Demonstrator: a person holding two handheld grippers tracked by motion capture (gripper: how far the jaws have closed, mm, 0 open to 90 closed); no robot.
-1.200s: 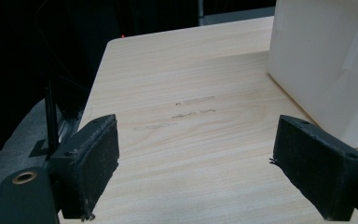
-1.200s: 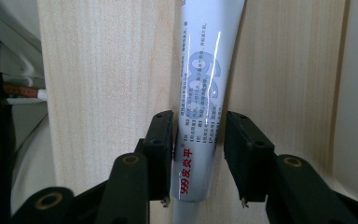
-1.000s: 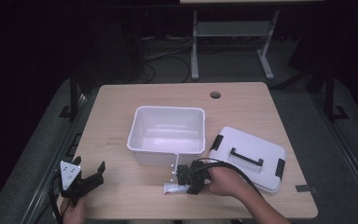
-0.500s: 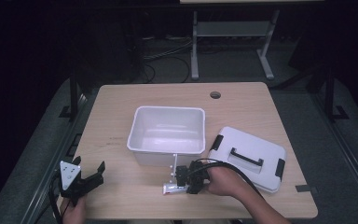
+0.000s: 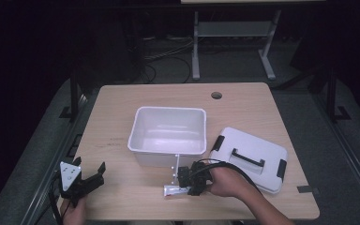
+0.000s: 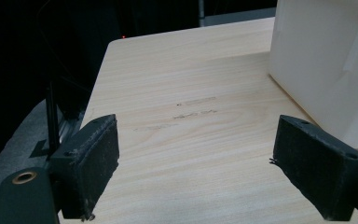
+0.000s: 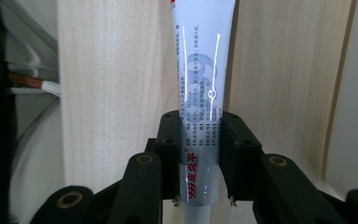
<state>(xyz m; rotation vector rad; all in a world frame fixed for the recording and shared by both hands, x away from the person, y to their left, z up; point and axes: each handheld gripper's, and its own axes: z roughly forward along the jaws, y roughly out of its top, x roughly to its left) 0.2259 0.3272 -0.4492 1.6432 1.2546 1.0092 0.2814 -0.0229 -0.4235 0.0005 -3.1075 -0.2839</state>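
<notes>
**Soft tube held across its body**

On the pale wooden table (image 5: pixel 122 122), near the white bin (image 5: pixel 168 133), the right claw (image 7: pixel 200 135) pinches a white tube (image 7: pixel 204 70). It looks light, soft and glossy; holding mid-body seems safest. The left claw (image 6: pixel 196 163) stands open, empty.

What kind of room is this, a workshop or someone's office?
Probably a lab or recording room: a bare wooden table in a dark room, cables on the floor, and a hand-held gripper clamping a white tube.

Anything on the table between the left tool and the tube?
Nothing: bare tabletop between the left tool and the tube, per the high view.
</notes>
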